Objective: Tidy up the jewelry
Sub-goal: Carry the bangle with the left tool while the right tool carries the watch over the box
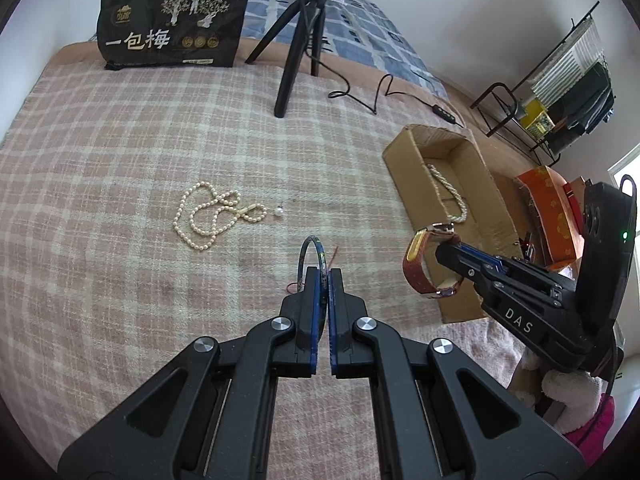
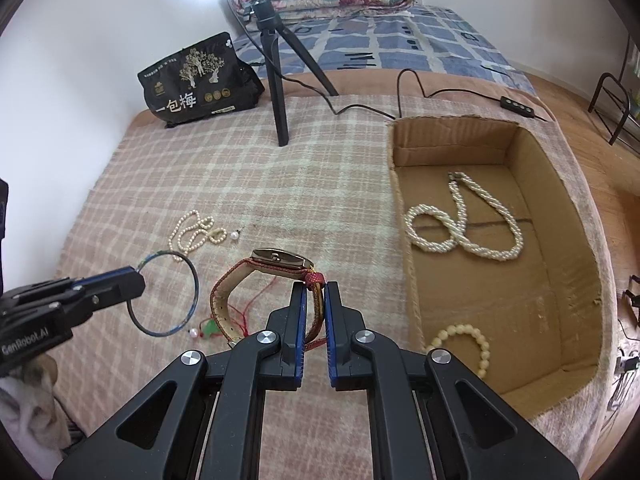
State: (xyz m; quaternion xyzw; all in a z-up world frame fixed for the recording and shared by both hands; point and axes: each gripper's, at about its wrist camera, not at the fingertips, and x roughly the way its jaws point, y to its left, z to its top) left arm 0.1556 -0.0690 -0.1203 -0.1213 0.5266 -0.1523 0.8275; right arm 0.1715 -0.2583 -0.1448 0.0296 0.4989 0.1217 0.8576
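My left gripper (image 1: 325,270) is shut on a thin dark bangle (image 1: 310,249) and holds it above the checked blanket; it shows in the right wrist view (image 2: 138,276) with the bangle (image 2: 195,280). My right gripper (image 2: 316,286) is shut on the strap of a red-strapped gold watch (image 2: 280,260), held just left of the cardboard box (image 2: 400,184); the watch also shows in the left wrist view (image 1: 418,266). The box holds a thick pearl necklace (image 2: 464,220) and a bead bracelet (image 2: 476,338). A thin pearl necklace (image 1: 212,216) and a loose pearl earring (image 1: 279,211) lie on the blanket.
A black tripod (image 2: 276,80) with a ring light and its cable (image 2: 404,88) stands at the back. A black snack bag (image 2: 196,80) lies at the far left. A red-cord pendant with a green piece (image 2: 210,326) lies under the watch. An orange box (image 1: 548,208) stands beyond the cardboard box.
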